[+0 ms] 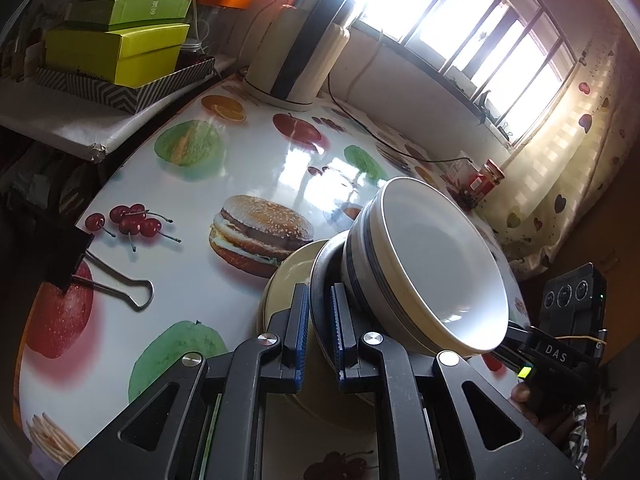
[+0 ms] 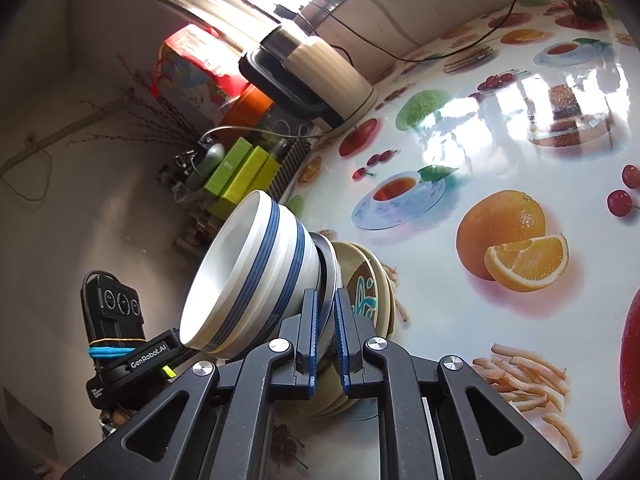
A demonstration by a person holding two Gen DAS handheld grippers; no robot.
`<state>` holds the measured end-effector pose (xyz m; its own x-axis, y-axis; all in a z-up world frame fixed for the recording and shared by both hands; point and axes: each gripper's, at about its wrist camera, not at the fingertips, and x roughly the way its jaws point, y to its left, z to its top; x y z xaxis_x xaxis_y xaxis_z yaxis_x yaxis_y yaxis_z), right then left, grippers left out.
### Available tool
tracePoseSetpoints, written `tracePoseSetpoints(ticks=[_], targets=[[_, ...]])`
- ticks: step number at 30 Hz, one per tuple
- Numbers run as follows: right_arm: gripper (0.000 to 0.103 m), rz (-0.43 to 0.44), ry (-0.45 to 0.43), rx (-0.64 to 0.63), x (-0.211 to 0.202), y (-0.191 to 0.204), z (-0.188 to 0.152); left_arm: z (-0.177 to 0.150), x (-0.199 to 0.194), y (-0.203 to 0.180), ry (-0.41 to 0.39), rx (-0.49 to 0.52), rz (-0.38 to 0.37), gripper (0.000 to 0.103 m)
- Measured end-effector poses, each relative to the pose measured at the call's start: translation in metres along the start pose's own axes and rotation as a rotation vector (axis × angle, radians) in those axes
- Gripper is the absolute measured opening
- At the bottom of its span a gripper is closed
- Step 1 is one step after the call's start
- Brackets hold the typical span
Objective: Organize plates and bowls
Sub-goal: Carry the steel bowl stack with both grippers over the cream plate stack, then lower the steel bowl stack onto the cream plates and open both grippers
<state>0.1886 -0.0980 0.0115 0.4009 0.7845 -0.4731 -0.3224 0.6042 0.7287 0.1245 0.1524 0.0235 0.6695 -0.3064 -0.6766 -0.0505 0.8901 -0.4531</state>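
Note:
A stack of white bowls with blue stripes (image 1: 424, 268) (image 2: 256, 276) stands on a grey-rimmed plate (image 1: 320, 304) (image 2: 329, 280). My left gripper (image 1: 320, 320) is shut on that plate's rim on one side. My right gripper (image 2: 326, 320) is shut on the rim on the opposite side. The plate and bowls look held just above or against cream plates (image 1: 284, 280) (image 2: 372, 280) on the fruit-print table (image 1: 192, 184) (image 2: 480, 128). Each gripper shows in the other's view, the right one in the left wrist view (image 1: 560, 344) and the left one in the right wrist view (image 2: 120, 344).
A cream and black kettle (image 1: 304, 40) (image 2: 316, 76) stands at the table's far edge, with its cord across the table. Green boxes (image 1: 116, 40) (image 2: 240, 172) sit on a side shelf. A red jar (image 1: 486, 180) stands near the curtain. A black binder clip (image 1: 80, 268) grips the table edge.

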Motion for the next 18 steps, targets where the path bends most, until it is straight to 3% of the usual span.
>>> tracePoseSetpoints(ticks=[10,18], targets=[[0.011,-0.014,-0.002,-0.018,0.0007,0.0024,-0.0006,-0.0017,-0.0009,-0.0010,-0.006,0.005,0.015,0.010],[0.015,-0.071,-0.004,-0.071,-0.0012,0.0086,-0.0015,-0.0047,-0.0031,-0.0032,0.001,0.030,0.057,0.017]])
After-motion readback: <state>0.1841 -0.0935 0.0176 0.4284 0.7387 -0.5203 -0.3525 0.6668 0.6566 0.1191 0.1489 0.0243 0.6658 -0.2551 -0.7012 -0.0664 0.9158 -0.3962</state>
